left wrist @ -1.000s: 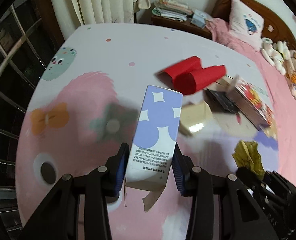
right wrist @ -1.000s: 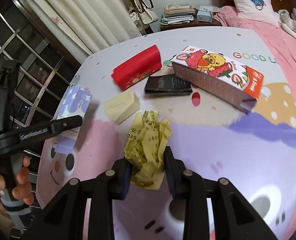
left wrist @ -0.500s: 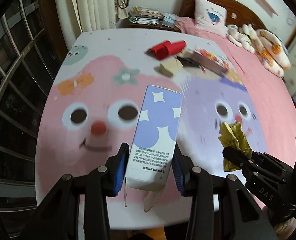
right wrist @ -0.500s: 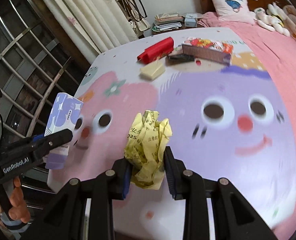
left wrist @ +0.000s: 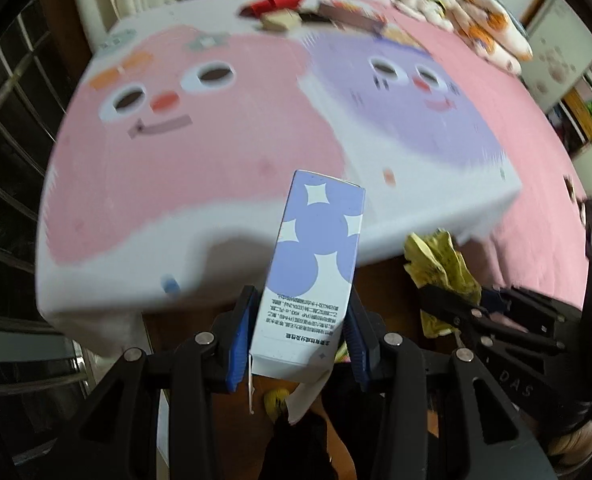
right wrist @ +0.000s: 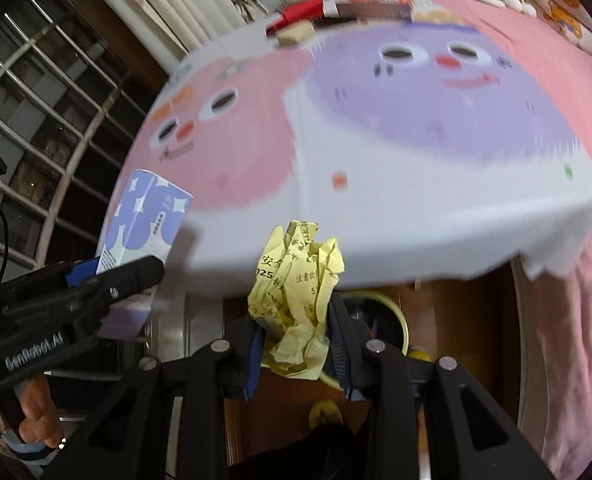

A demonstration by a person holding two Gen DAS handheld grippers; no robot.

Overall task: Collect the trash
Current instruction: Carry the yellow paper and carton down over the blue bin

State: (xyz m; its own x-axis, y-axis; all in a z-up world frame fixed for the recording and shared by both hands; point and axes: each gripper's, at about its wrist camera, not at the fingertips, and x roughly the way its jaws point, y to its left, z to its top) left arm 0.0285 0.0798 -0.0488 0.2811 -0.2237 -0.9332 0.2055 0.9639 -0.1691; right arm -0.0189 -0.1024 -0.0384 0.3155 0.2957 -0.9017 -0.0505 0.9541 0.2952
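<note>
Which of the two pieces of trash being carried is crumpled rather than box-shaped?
The yellow printed paper in the right gripper; the left gripper holds a rigid purple-and-white carton.

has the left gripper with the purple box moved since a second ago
Yes. The left gripper, shut on the purple box, has pulled back from over the red boxes and past the near edge of the cartoon-face table cover.

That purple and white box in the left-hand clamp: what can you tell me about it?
The purple-and-white carton is a tall, slim cardboard box printed with purple circles, white sparkles and small text on its white lower part. Its bottom flap hangs open. The left gripper clamps its lower sides between blue pads, holding it off the table, past the near edge.
</note>
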